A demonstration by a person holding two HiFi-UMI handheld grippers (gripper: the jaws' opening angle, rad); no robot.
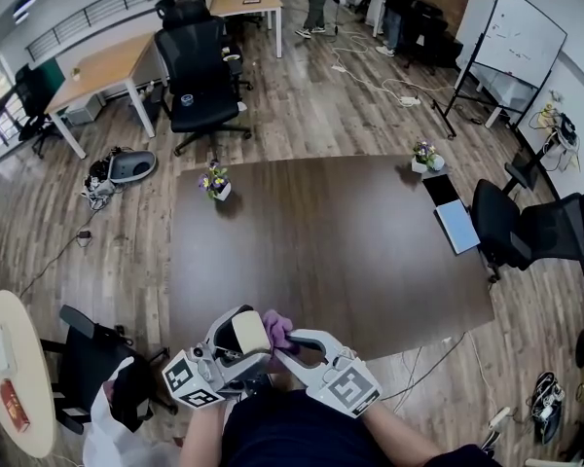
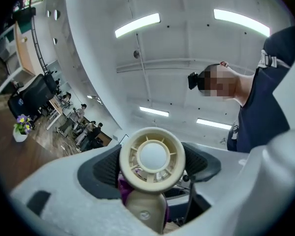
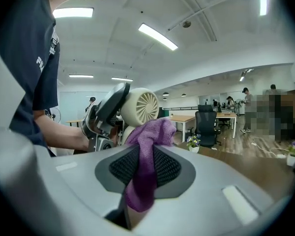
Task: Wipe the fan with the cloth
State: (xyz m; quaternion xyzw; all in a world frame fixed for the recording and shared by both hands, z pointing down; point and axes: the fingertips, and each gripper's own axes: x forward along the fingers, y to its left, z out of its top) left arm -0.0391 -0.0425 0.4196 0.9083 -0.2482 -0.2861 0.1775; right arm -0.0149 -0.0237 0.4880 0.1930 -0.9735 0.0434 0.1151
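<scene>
Above the near edge of a dark bench [image 1: 350, 251], the left tool [image 1: 245, 341] is clamped on a small cream handheld fan [image 3: 140, 107]. The right tool [image 3: 146, 154] pinches a purple cloth [image 3: 152, 132], which touches the fan's side. Wiping seems under way; most surfaces are likely left to do.

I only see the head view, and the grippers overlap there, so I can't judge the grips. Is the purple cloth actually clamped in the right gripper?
Observer: Yes. The right gripper view shows the purple fabric cloth pinched between the black pads of the right gripper.
Operator: And the fan's grip?
Observer: The left gripper clamps the cream plastic handheld fan by its round head, with the grille facing that camera.
</scene>
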